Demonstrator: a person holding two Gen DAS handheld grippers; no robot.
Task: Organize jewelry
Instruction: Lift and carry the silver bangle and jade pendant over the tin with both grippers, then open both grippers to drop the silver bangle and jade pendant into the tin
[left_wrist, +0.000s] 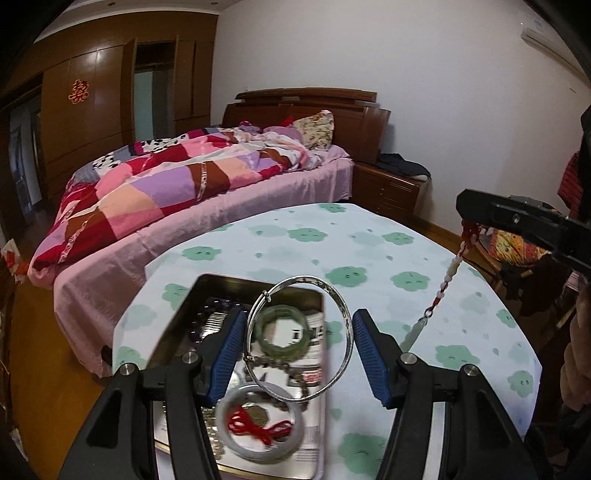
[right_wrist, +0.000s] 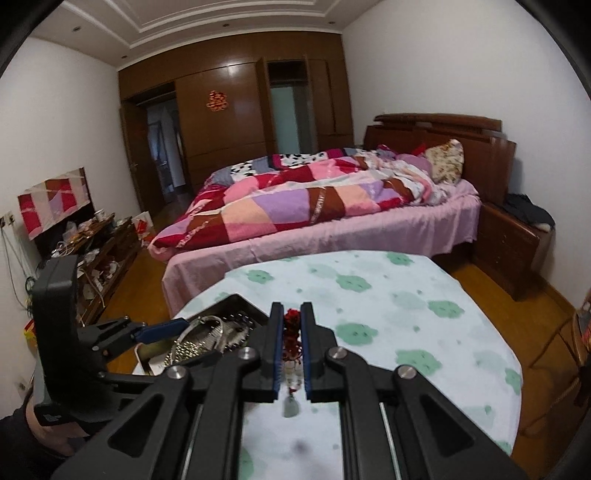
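My left gripper (left_wrist: 300, 315) is shut on a silver bangle (left_wrist: 347, 314), which stands upright between the blue pads above an open metal tin (left_wrist: 236, 282). In the tin lie a green jade bangle (left_wrist: 267, 341), a white bangle (left_wrist: 229, 432) with a red cord (left_wrist: 258, 426) and dark beads (left_wrist: 212, 308). My right gripper (right_wrist: 291, 310) is shut on a red-and-white beaded string (right_wrist: 291, 330); its pale pendant (right_wrist: 289, 406) dangles over the table. From the left wrist the right gripper (left_wrist: 466, 218) sits up on the right, with the string (left_wrist: 448, 275) hanging from it. The right wrist view shows the left gripper's blue pad (right_wrist: 162, 329) and the bangle (right_wrist: 207, 332).
The round table (right_wrist: 406, 332) has a white cloth with green flowers. Behind it stands a bed (right_wrist: 332, 229) with a patchwork quilt, and a wooden nightstand (right_wrist: 517, 240) to its right. A cluttered low cabinet (right_wrist: 103, 251) lines the left wall. A chair (left_wrist: 517, 254) and a hand (left_wrist: 576, 350) are at the right.
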